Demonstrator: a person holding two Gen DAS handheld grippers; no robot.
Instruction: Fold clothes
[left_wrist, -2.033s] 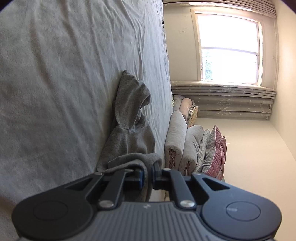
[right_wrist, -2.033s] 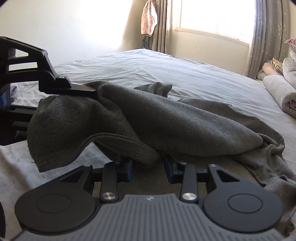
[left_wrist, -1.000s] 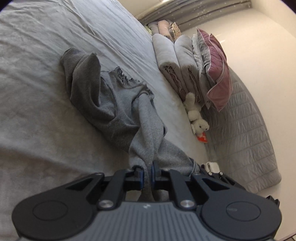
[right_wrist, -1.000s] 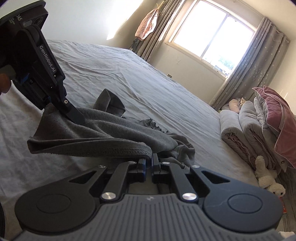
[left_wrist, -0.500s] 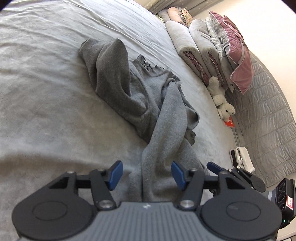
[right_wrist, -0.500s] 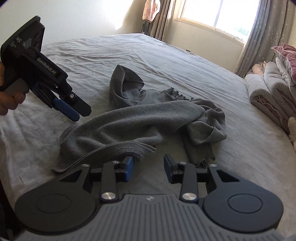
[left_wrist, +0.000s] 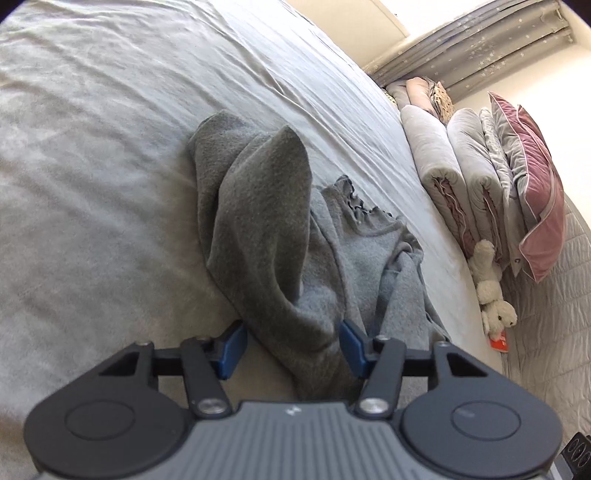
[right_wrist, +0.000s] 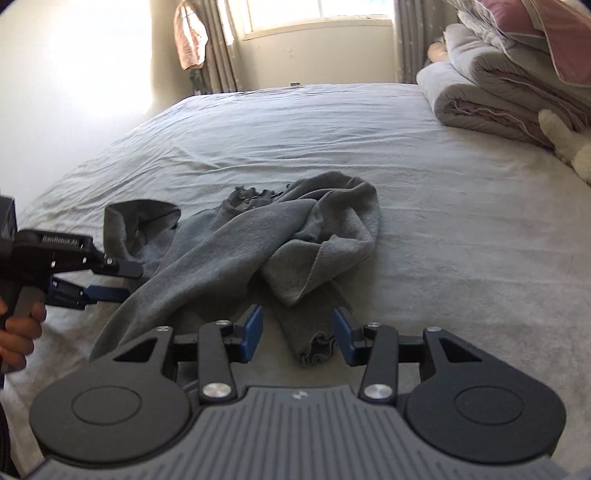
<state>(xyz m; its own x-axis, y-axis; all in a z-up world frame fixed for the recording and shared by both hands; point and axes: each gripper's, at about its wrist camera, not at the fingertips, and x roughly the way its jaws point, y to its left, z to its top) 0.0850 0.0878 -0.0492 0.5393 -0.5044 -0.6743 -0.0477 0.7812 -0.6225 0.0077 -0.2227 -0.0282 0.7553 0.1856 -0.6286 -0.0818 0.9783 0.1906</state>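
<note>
A grey fleece garment (left_wrist: 273, 236) lies crumpled on the grey bed sheet (left_wrist: 92, 147), with a raised fold and a frilled edge at its far side. My left gripper (left_wrist: 291, 345) is open, its blue pads straddling the near end of the cloth without pinching it. In the right wrist view the same garment (right_wrist: 236, 251) lies in a twisted heap. My right gripper (right_wrist: 297, 338) is open just above a cuff end that reaches toward me. The left gripper (right_wrist: 110, 280) shows at the heap's left side, held by a hand (right_wrist: 18, 332).
Rolled grey quilts (left_wrist: 461, 177) and pink pillows (left_wrist: 532, 184) are stacked along the bed's far right side, with a white plush toy (left_wrist: 495, 302) beside them. A window (right_wrist: 317, 14) and curtains stand behind the bed. The sheet (right_wrist: 461, 221) stretches wide around the garment.
Both grippers, shut on the garment a second ago, have opened and let it drop onto the bed. Both have since shifted closer along the heap.
</note>
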